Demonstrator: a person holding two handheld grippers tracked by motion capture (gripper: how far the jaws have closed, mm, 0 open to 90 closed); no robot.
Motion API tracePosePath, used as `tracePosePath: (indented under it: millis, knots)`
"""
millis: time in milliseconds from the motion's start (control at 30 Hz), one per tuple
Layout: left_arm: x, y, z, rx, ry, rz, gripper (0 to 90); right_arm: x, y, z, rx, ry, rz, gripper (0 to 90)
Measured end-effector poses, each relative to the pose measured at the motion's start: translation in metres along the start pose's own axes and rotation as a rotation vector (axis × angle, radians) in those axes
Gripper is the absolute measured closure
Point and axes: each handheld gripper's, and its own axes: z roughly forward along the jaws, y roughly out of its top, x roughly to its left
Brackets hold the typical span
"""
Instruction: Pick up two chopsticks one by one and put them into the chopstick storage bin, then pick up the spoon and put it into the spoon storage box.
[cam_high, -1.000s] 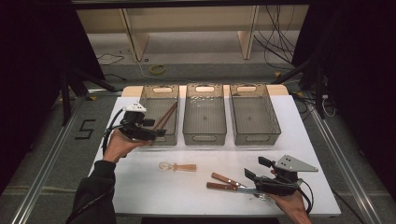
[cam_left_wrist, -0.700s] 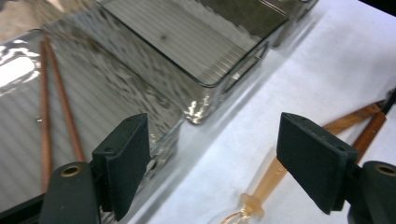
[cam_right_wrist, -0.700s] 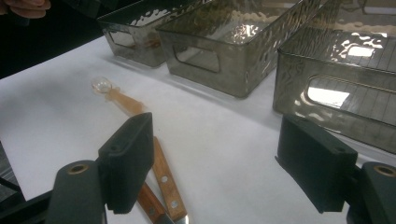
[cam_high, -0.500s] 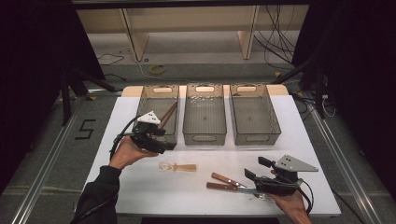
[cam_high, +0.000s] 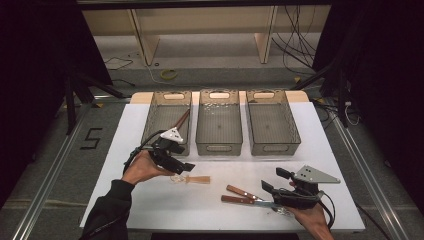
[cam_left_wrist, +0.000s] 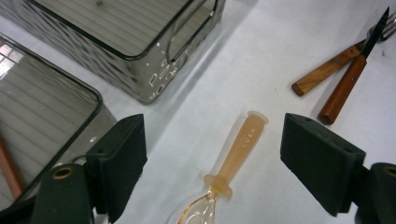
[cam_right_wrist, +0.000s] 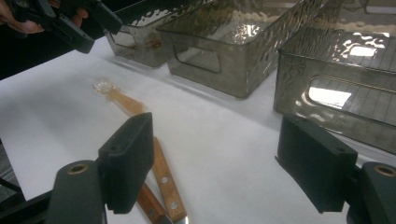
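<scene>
Spoon bowl (clear, cut off) lies between left gripper fingers.

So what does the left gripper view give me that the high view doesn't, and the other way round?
Left gripper view alone: the lettering on the orange spoon's handle, lying between open jaws, untouched. High view alone: the third bin, the right gripper and the wooden utensil in the left bin. Both: the spoon, two wood-handled pieces, two bins.
</scene>
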Motion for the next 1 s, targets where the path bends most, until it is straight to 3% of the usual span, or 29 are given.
tracePosePath:
  millis: [467,1000]
  knots:
    - [-0.010,-0.001,0.019,0.084,-0.017,0.055,21.5,0.000,0.000,0.000,-0.001,0.000,0.000,28.1]
    - [-0.012,-0.005,0.042,0.168,-0.032,0.096,22.5,0.000,0.000,0.002,0.003,0.005,0.000,28.1]
